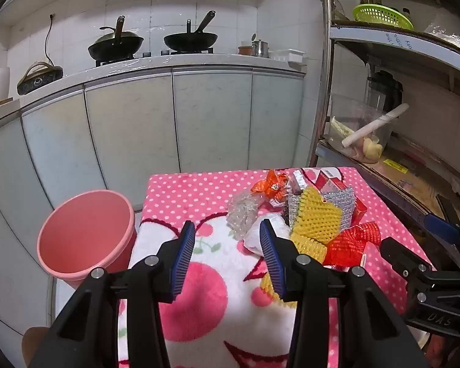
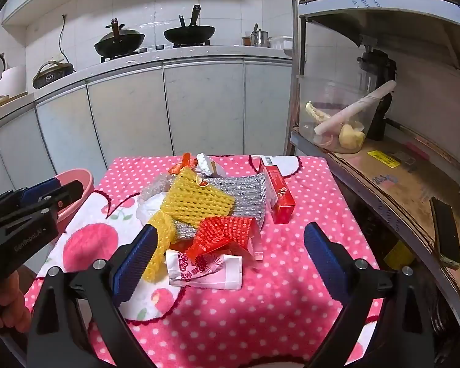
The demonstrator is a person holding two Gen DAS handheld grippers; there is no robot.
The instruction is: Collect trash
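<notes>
A heap of trash lies on the pink polka-dot tablecloth (image 2: 291,291): yellow foam net (image 2: 199,199), red foam net (image 2: 227,233), silver foil wrap (image 2: 251,193), a red carton (image 2: 279,193), a white printed bag (image 2: 205,268) and an orange wrapper (image 2: 184,162). Clear bubble wrap (image 1: 242,211) and white crumpled paper (image 1: 254,236) sit at the heap's left side. My left gripper (image 1: 227,227) hovers open just short of them, nothing between its pads. Spread wide, my right gripper (image 2: 230,230) stands open above the heap's near side, holding nothing. A pink bucket (image 1: 82,233) stands off the table's left edge.
A metal shelf rack (image 2: 352,165) runs along the right, close to the table, holding a clear container (image 2: 337,116) and a dark phone (image 2: 446,233). Grey kitchen cabinets (image 1: 168,122) with woks on the counter stand behind the table. A hand (image 2: 9,300) holds the left gripper.
</notes>
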